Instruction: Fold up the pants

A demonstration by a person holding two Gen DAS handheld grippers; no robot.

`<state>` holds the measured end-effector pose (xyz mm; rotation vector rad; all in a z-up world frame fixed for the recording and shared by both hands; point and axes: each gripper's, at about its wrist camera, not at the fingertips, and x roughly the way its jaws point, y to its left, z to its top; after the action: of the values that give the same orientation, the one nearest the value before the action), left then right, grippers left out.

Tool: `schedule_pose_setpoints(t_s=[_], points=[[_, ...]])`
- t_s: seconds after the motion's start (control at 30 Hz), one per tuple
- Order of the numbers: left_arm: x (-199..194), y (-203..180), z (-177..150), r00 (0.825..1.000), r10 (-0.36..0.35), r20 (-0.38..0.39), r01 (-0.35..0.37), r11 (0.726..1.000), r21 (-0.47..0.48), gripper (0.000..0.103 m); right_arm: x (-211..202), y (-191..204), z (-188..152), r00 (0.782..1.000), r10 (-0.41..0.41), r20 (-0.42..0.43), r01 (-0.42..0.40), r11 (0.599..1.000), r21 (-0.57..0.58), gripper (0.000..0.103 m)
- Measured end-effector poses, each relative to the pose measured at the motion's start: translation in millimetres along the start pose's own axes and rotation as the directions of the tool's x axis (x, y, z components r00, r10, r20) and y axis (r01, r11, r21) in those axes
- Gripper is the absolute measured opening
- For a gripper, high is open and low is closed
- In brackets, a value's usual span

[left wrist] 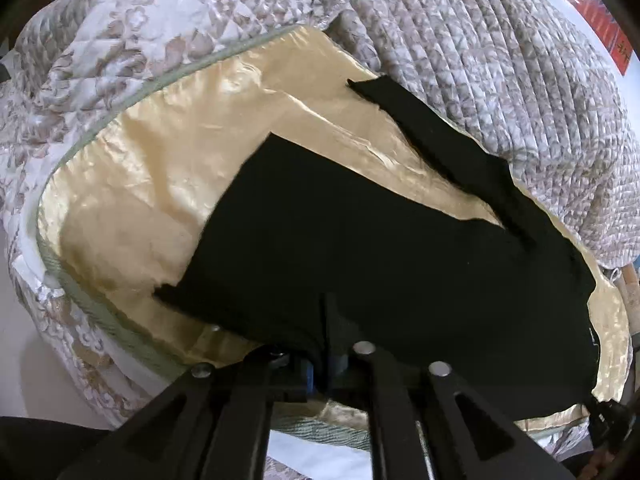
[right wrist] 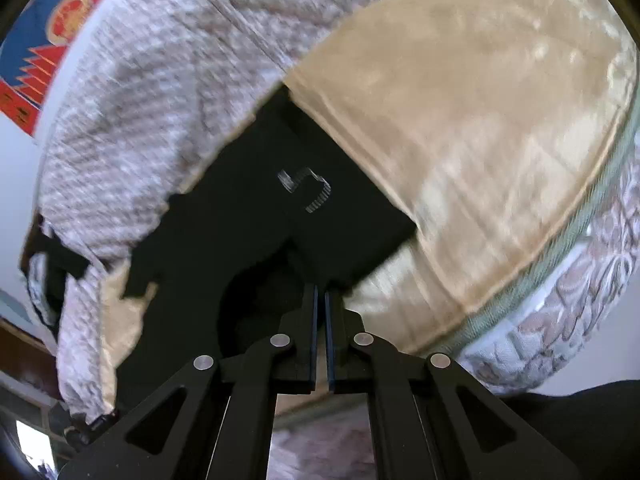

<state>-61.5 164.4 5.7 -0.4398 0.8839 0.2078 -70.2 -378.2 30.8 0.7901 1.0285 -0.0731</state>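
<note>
right wrist: pale logo [right wrist: 306, 190] on black pants [right wrist: 240, 240]

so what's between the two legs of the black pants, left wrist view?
Bare cream satin sheet fills the wedge between the legs of the black pants; nothing else lies there in the left wrist view.

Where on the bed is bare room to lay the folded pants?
The shiny cream satin sheet lies bare left of the black pants, bordered by the green piping. The right side is crowded by the bunched grey-white quilt.
</note>
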Motion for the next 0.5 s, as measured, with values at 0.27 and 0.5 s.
schedule_pose_setpoints(t_s=[0.27,0.5], points=[[-33,20,6,0.972,0.208,0.11,-0.202,0.977,-0.065,0.022,-61,18,8,0.969,-0.123,0.215,0.141,0.987,-0.074,0.034],[-12,-48,35,0.987,0.108,0.119,-0.124,0.983,0.136,0.039,-15,87,26,0.986,-0.079,0.146,0.132,0.906,-0.402,0.035]])
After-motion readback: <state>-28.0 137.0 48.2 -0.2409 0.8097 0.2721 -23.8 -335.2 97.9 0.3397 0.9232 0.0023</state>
